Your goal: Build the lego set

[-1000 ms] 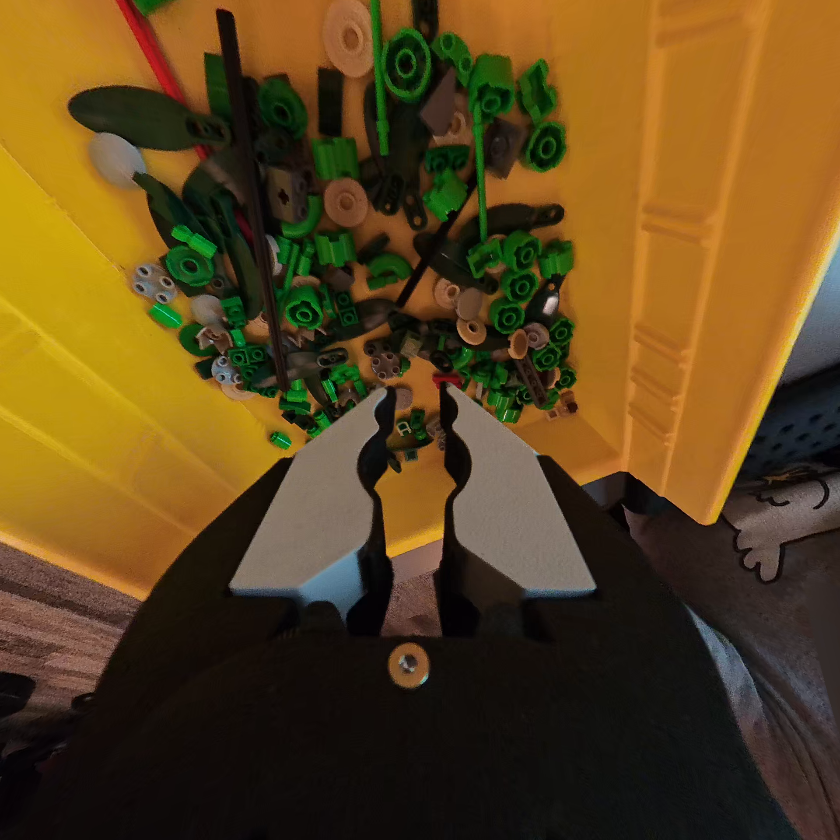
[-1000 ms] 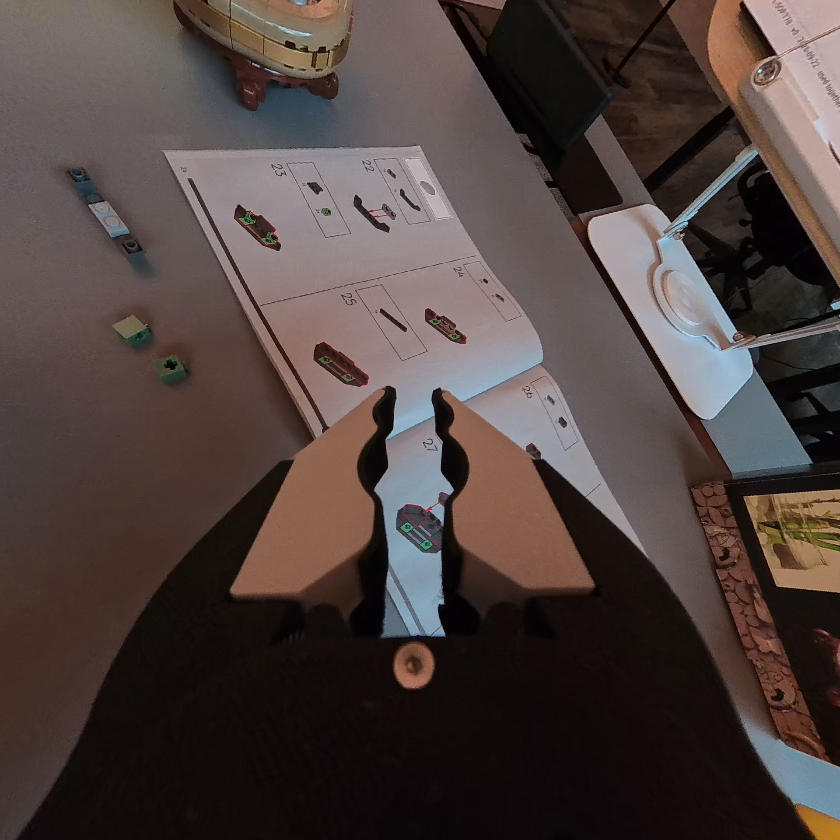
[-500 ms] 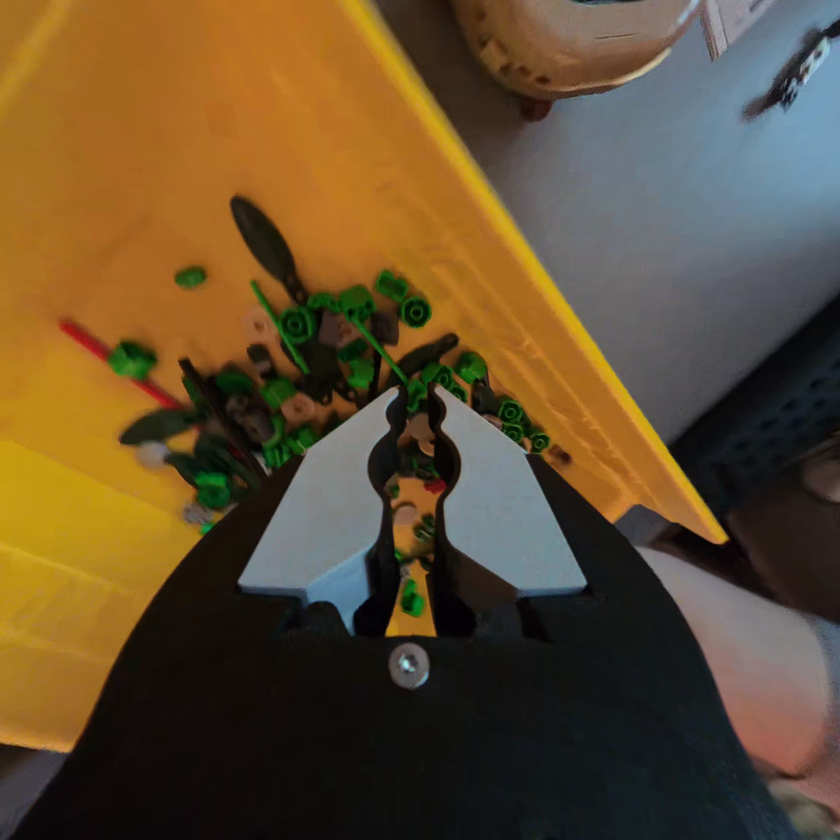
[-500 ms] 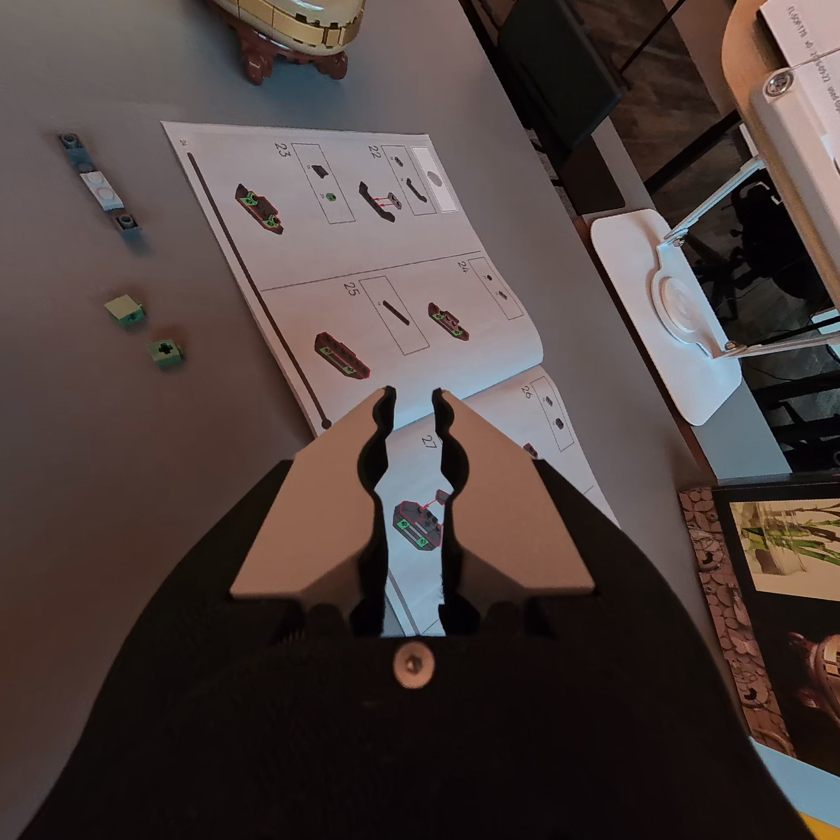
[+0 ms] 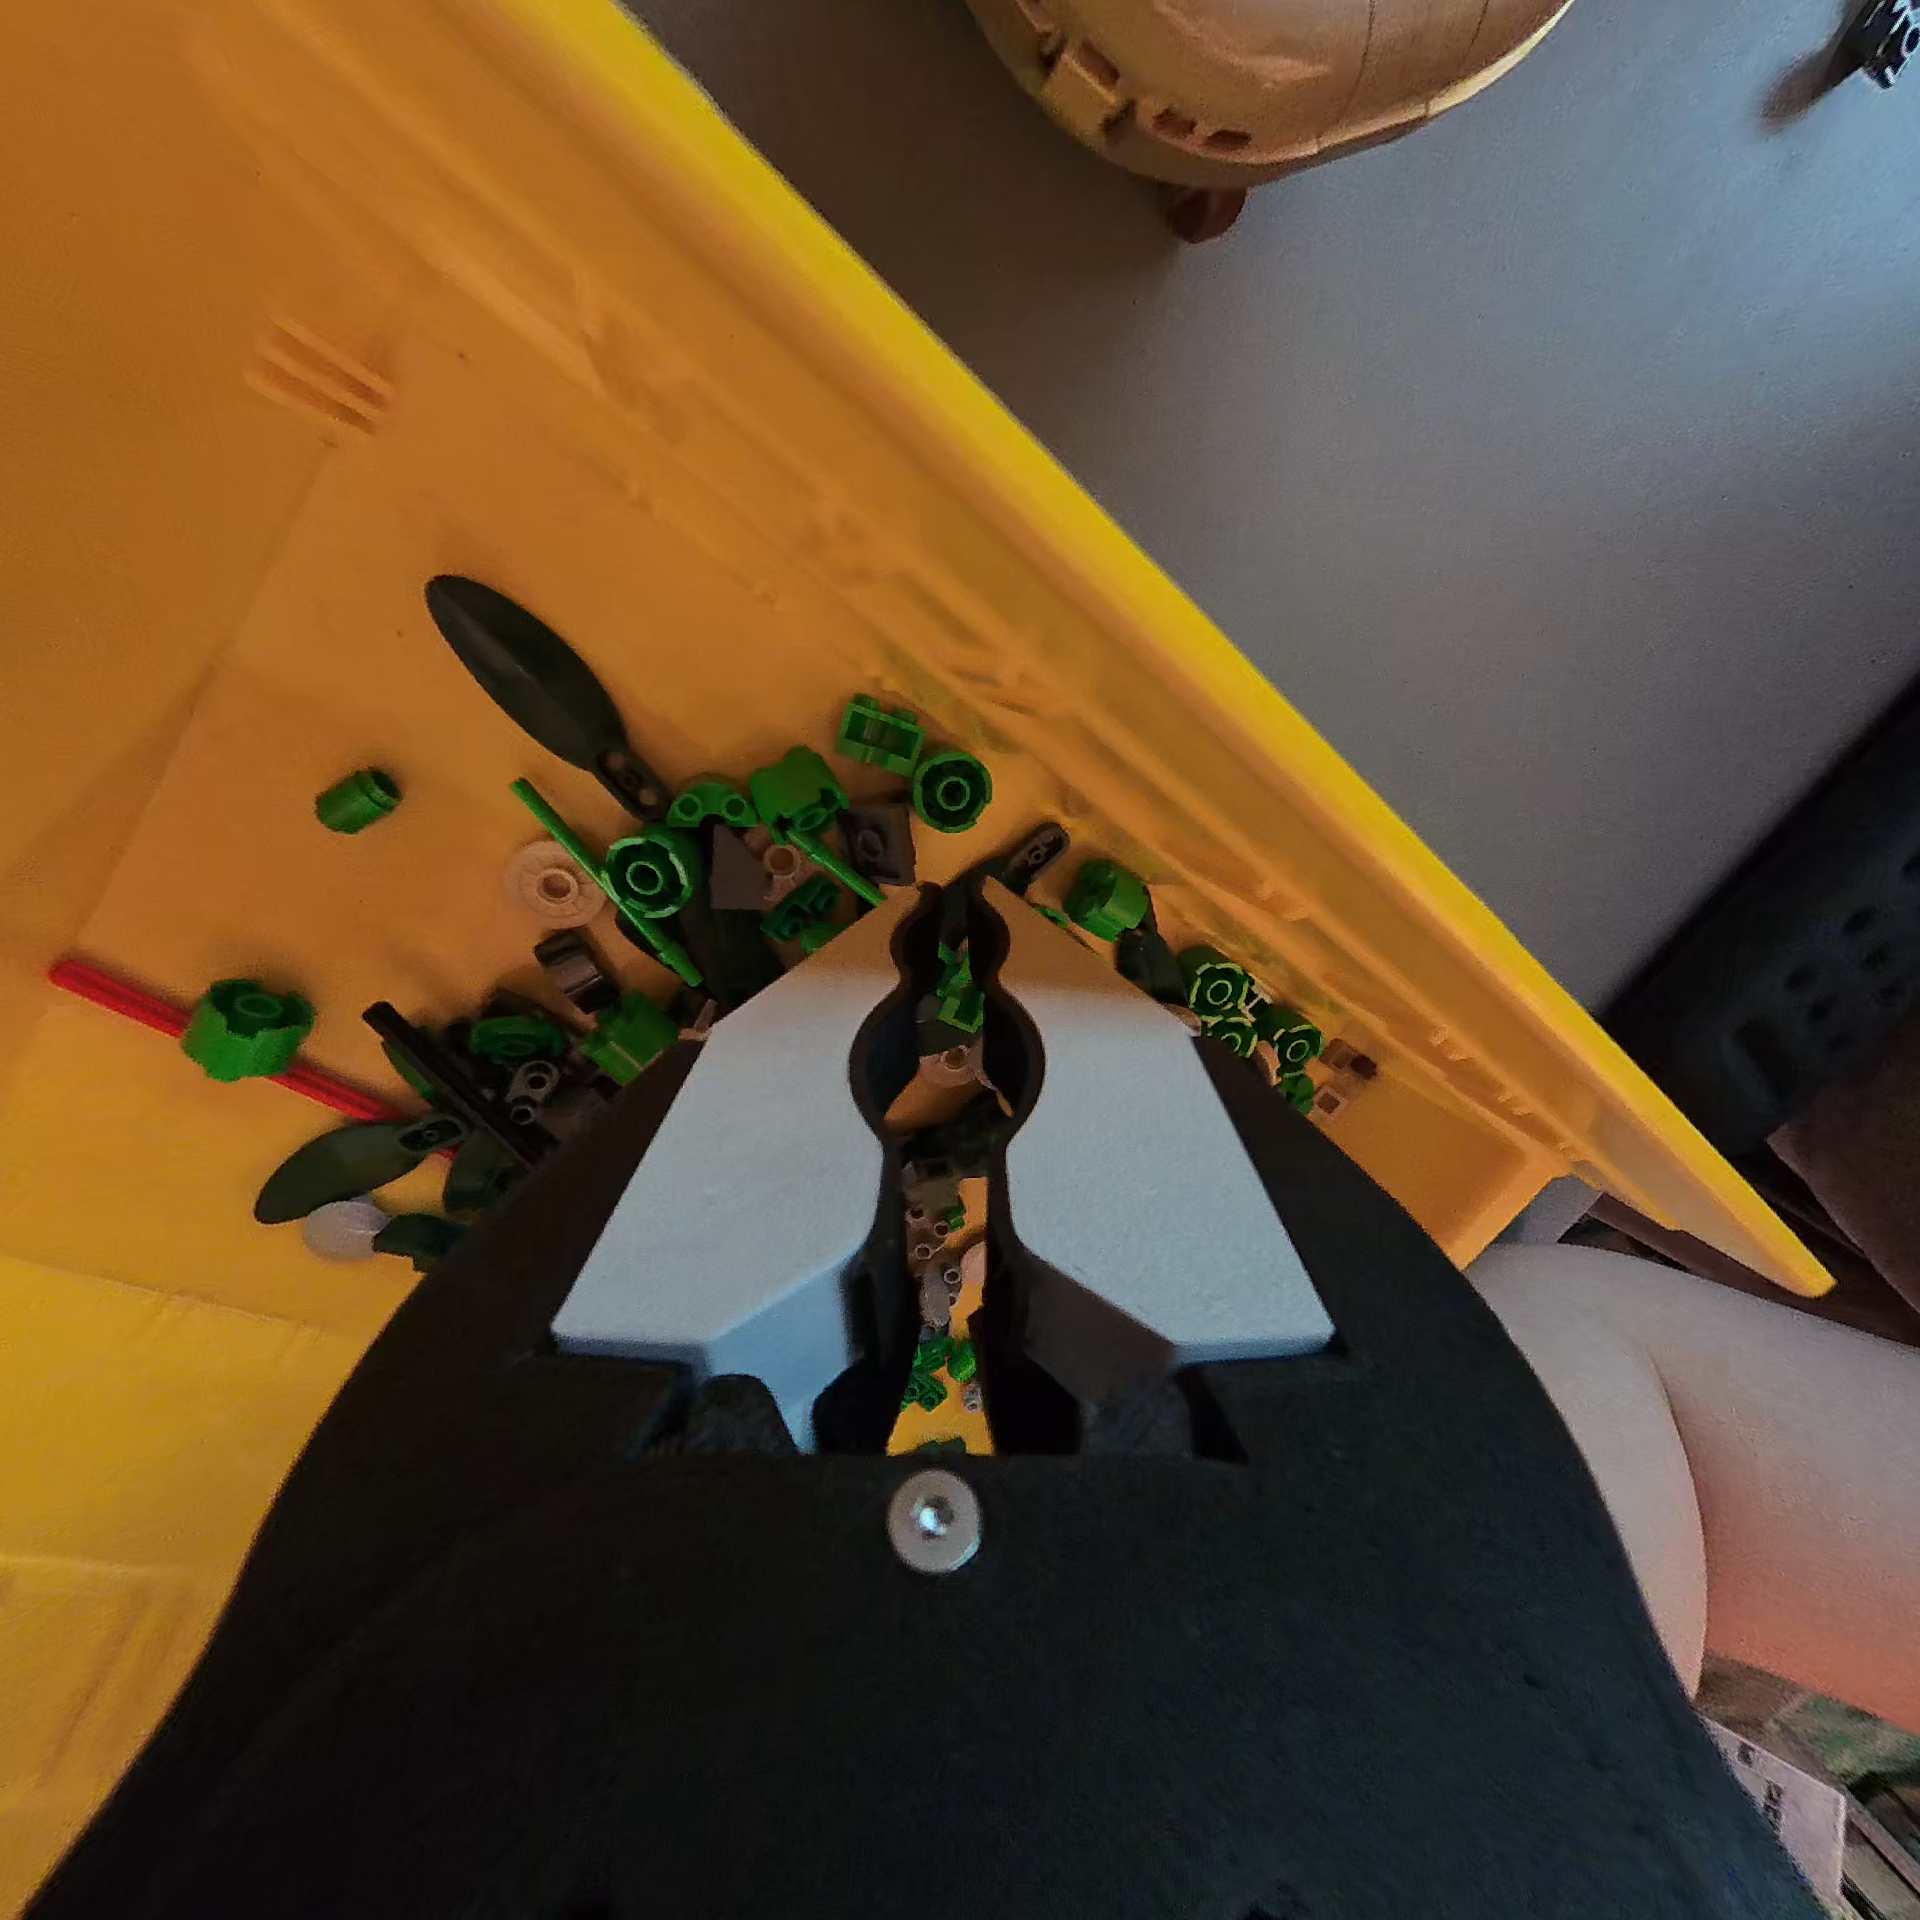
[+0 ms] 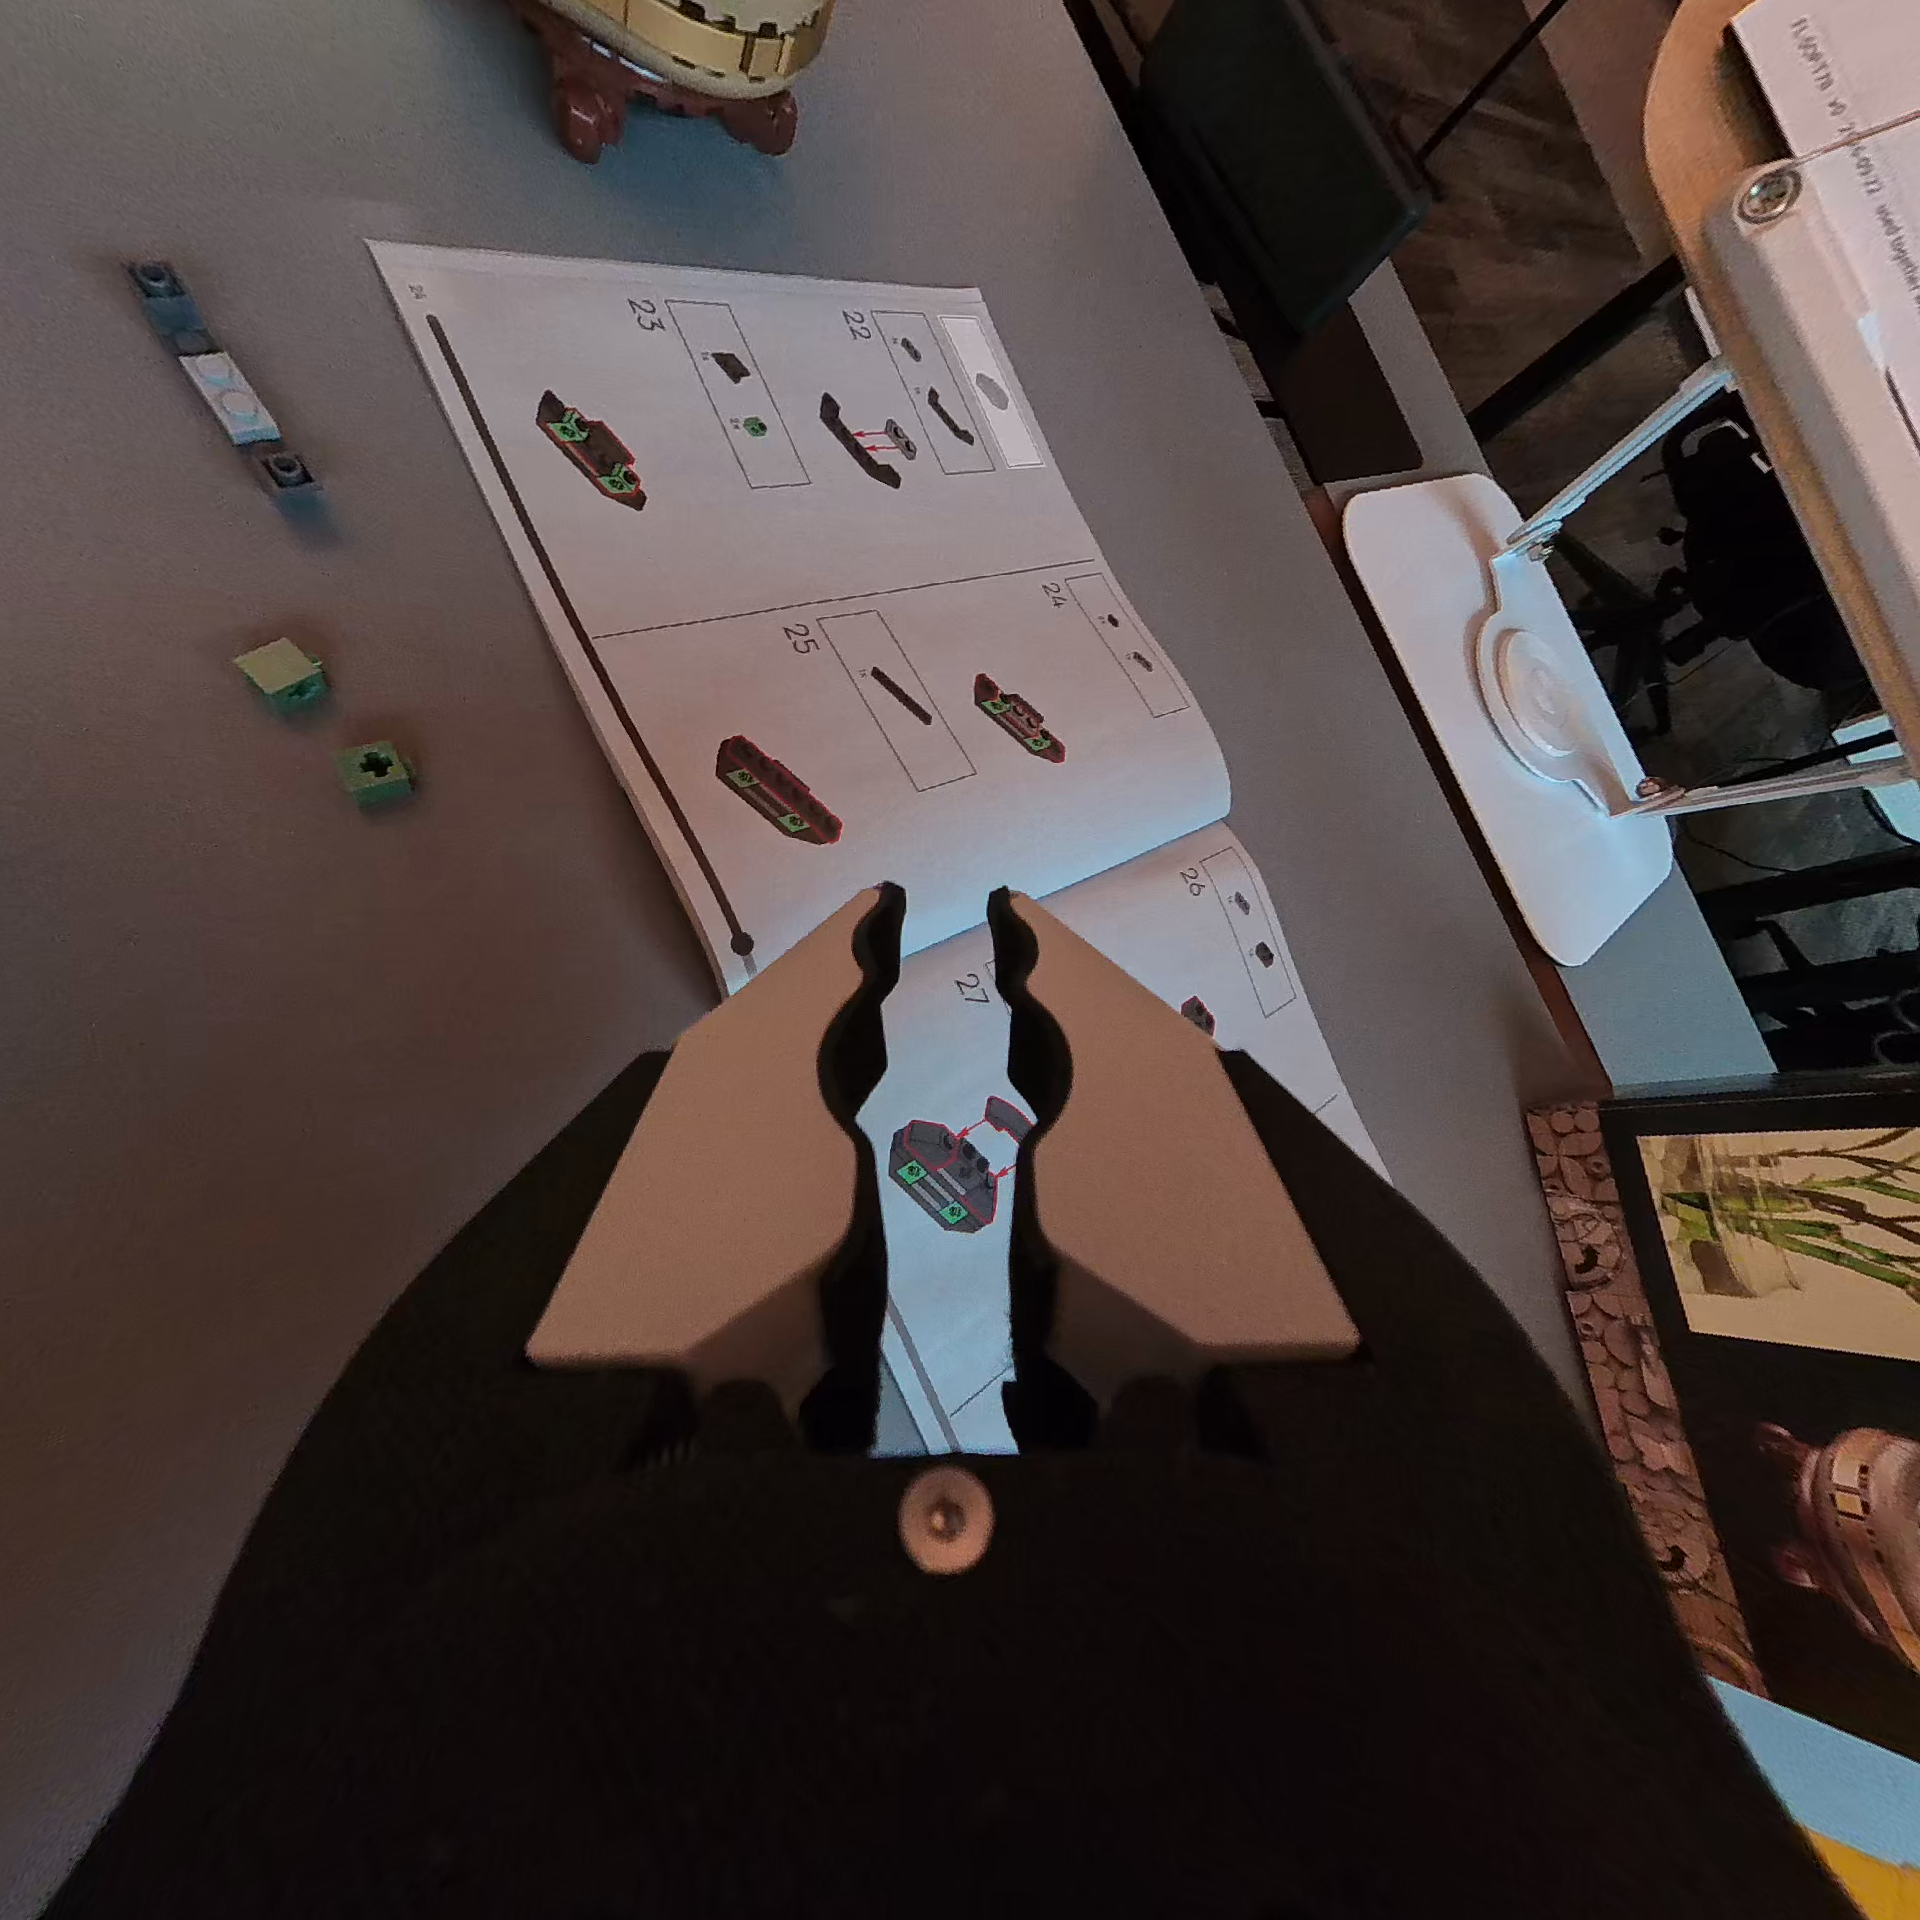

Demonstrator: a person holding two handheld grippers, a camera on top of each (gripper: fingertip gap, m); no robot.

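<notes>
Lego pieces (image 5: 727, 894) heaped in yellow bin (image 5: 312, 312), left gripper (image 5: 954, 896) over them with tips nearly touching, any grip unclear, right gripper (image 6: 943, 896) open above instruction booklet (image 6: 831, 582), two green bricks (image 6: 332, 717) at 10 o'clock.

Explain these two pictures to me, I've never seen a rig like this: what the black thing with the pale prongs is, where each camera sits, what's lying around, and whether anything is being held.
No robot arm here: a person holds a two-finger gripper in each hand, and a camera on each looks forward along its fingers.

In the left wrist view, the left gripper reaches into a yellow bin over a pile of green and dark lego pieces. Its tips are almost together at a dark piece; whether they grip it, I cannot tell.

In the right wrist view, the right gripper is open and empty above an open instruction booklet on a grey table. Beside the booklet lie two small green bricks and a thin grey strip of pieces. A tan model on brown feet stands at the far edge.
</notes>
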